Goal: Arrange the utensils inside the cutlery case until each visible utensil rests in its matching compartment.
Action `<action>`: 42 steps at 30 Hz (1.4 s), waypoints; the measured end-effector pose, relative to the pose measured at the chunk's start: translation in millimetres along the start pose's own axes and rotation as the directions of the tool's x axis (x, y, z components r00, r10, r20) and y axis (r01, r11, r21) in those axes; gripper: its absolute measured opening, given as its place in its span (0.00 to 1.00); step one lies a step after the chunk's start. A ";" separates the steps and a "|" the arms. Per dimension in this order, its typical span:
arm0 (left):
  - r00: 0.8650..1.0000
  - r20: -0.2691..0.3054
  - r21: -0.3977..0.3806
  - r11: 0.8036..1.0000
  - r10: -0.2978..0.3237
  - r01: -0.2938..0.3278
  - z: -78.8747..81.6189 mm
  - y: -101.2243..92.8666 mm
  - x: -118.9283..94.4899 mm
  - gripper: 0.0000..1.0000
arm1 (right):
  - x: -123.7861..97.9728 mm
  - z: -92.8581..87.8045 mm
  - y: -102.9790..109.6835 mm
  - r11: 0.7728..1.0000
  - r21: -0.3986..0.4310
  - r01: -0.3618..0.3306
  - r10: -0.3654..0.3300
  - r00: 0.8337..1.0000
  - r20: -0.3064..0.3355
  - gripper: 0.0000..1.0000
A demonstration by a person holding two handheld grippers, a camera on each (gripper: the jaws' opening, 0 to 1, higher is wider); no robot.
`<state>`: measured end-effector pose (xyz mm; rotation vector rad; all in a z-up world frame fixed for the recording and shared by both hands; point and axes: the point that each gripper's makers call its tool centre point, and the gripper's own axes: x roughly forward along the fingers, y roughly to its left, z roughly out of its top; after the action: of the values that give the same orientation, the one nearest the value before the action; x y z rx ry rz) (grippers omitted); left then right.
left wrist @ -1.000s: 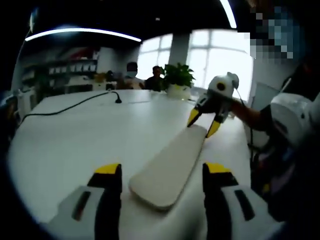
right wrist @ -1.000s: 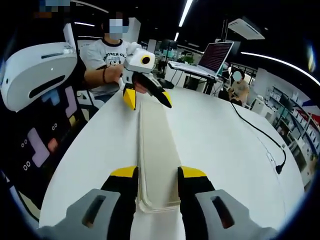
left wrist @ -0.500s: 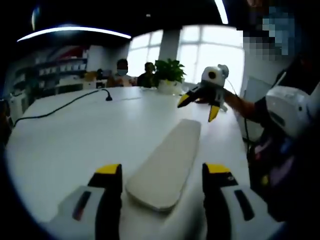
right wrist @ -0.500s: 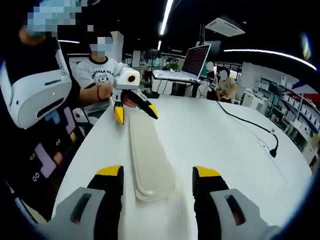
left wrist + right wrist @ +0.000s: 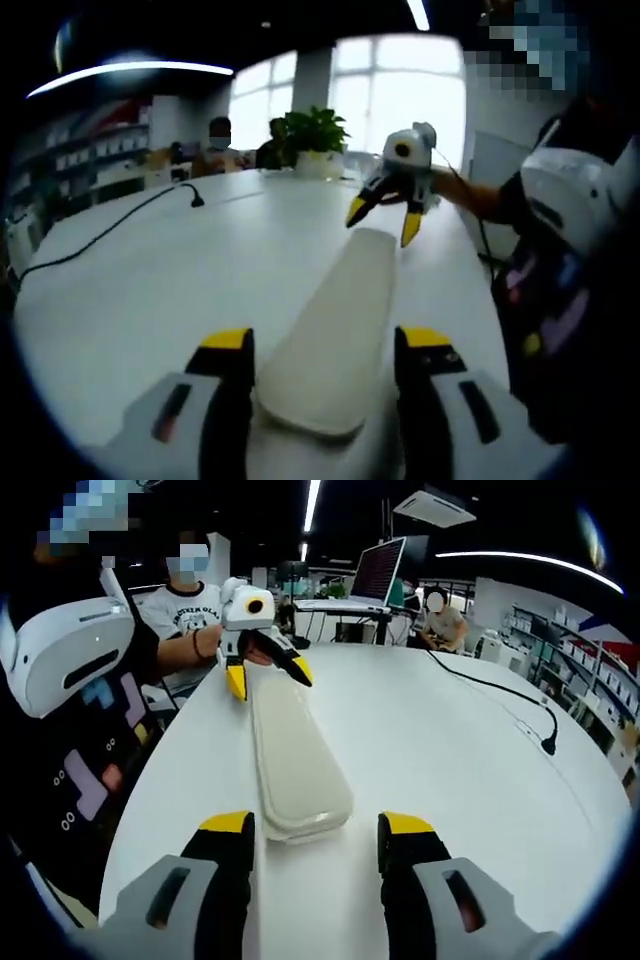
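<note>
On the white round table (image 5: 480,770), a long, pale beige closed cutlery case with rounded ends and a matte, plastic-looking shell (image 5: 288,752) lies flat, running lengthwise from one gripper to the other. In the left gripper view, the left gripper (image 5: 320,350) has its yellow-tipped jaws spread apart on either side of the case's near end, not pressing it. In the right gripper view, the right gripper (image 5: 315,830) is likewise spread wide at 6 o'clock, just short of the case's other end, touching nothing.

A second ago the right jaws sat tight around that end; they have since let go and drawn back, and the case now rests free on the table. The left gripper has meanwhile come closer, so the case end now sits between its jaws. That reads as a handover or repositioning: the case looks placed and ready for opening, but its lid is still shut and no utensils are visible, so sorting has not begun.

A thin black cable (image 5: 500,692) trails across the smooth tabletop toward 2 o'clock, well apart from the case.
</note>
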<state>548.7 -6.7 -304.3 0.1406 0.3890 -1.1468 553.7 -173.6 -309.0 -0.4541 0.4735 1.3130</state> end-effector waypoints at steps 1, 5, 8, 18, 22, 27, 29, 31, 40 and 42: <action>1.000 -0.001 -0.001 1.000 -0.004 0.004 0.0 -0.2 0.5 0.58 | 0.6 -0.2 1.0 1.000 -0.005 -0.004 0.004 1.000 -0.002 0.51; 1.000 -0.010 0.006 1.000 -0.010 0.010 0.7 0.5 1.3 0.54 | 2.7 0.3 2.5 0.999 -0.035 -0.007 0.006 1.000 -0.013 0.50; 1.000 -0.018 0.019 0.999 -0.026 0.026 2.6 -2.3 1.9 0.52 | 2.1 5.8 2.6 0.999 -0.054 -0.006 0.005 1.000 -0.010 0.50; 0.995 -0.067 0.082 0.993 -0.076 0.081 2.2 -10.1 6.8 0.47 | -5.2 28.8 4.5 0.999 -0.037 -0.030 0.028 0.998 -0.047 0.39; 0.990 -0.096 0.101 0.989 -0.101 0.111 2.7 -12.4 8.2 0.46 | -4.4 30.1 6.2 0.996 -0.063 -0.057 0.050 0.994 -0.094 0.27; 0.983 -0.125 0.184 0.970 -0.137 0.159 3.8 -15.3 10.4 0.44 | 0.8 26.2 7.9 0.991 -0.084 -0.102 0.085 0.979 -0.184 0.27; 0.981 -0.134 0.191 0.968 -0.142 0.166 4.3 -15.8 11.4 0.43 | -0.7 19.0 5.1 0.988 -0.102 -0.113 0.083 0.963 -0.258 0.27; 0.980 -0.137 0.200 0.965 -0.143 0.169 4.3 -15.3 12.0 0.43 | -0.2 21.5 1.7 0.988 -0.104 -0.118 0.084 0.955 -0.285 0.27; 0.974 -0.163 0.192 0.963 -0.158 0.189 4.0 -12.0 14.1 0.43 | 5.4 18.5 6.8 0.973 -0.102 -0.205 0.142 0.889 -0.436 0.26; 0.973 -0.164 0.190 0.963 -0.161 0.191 3.6 -11.6 14.7 0.43 | 6.5 17.0 7.7 0.971 -0.113 -0.211 0.138 0.879 -0.456 0.27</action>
<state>544.3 -25.2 -305.4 0.3793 0.4192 -1.3568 548.6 -157.3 -299.2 -0.8743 0.8108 1.4285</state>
